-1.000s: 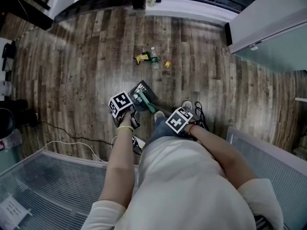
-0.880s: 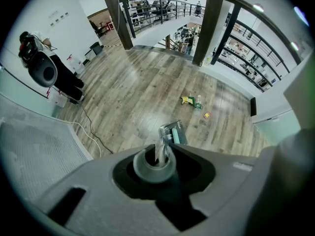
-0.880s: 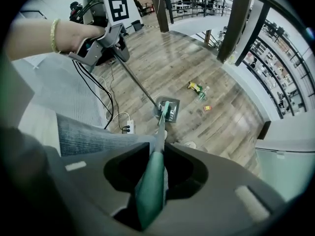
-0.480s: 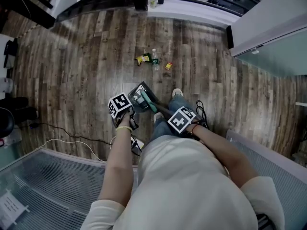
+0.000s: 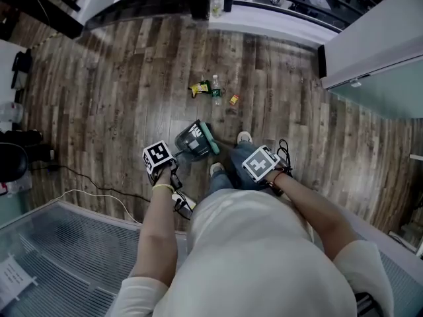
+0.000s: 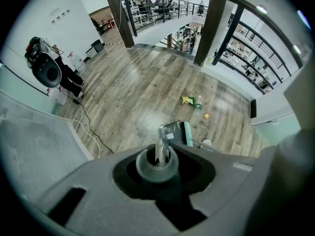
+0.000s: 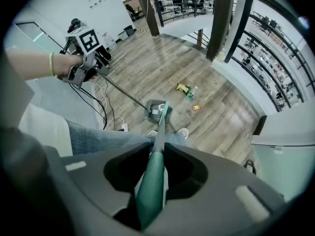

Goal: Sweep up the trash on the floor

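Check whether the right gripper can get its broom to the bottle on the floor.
Probably yes. The right gripper grips the broom, whose head rests short of the bottle with only bare floor between; the dustpan sits beside it, not in the path.

Head view: set high above the person, facing steeply down on the wood floor (image 5: 119,98). Shoulders fill the bottom edge. The litter (image 5: 215,91) is small and well off.

Left gripper view: rides the left gripper (image 5: 162,164) and faces down along the dustpan handle (image 6: 160,149), which sits hard up to the lens. Floor far below.

Right gripper view: rides the right gripper (image 5: 263,166) and faces down the broom handle (image 7: 151,181), likewise close up. It takes in the left gripper too.

Shared by all three: dustpan (image 5: 193,139), litter, railing (image 5: 291,4).
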`<control>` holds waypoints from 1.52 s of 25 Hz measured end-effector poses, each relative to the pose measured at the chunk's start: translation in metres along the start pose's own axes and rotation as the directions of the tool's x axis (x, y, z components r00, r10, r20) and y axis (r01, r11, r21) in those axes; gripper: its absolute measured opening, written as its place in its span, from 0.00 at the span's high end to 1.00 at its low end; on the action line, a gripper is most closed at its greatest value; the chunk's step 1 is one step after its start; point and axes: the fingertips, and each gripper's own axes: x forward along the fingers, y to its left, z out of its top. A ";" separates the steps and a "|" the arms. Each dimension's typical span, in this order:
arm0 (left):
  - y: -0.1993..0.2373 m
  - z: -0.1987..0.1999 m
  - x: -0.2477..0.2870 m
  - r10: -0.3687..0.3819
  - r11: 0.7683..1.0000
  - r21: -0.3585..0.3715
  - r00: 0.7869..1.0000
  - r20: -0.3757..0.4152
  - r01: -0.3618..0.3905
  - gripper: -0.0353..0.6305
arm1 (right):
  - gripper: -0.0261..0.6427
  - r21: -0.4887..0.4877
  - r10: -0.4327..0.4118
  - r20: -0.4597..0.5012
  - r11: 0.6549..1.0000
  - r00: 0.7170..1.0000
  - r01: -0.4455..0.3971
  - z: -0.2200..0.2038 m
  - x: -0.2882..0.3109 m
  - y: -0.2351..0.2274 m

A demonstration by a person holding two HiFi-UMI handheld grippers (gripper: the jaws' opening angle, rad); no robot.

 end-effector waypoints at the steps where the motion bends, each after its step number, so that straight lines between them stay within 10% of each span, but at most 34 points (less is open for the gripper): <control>1: -0.001 0.000 0.000 -0.003 1.000 -0.003 1.000 0.001 0.003 0.80 | 0.81 0.014 0.003 0.004 1.000 1.000 -0.003 -0.001 -0.004 -0.008; 22: -0.052 0.011 -0.001 -0.026 0.989 -0.142 1.000 0.011 0.028 0.81 | 0.81 0.253 -0.105 0.102 0.965 0.989 0.076 0.032 -0.071 -0.198; 38: -0.072 0.027 0.001 0.010 0.986 -0.167 1.000 -0.002 -0.010 0.81 | 0.81 0.002 -0.307 -0.034 0.952 0.951 0.307 0.065 -0.033 -0.284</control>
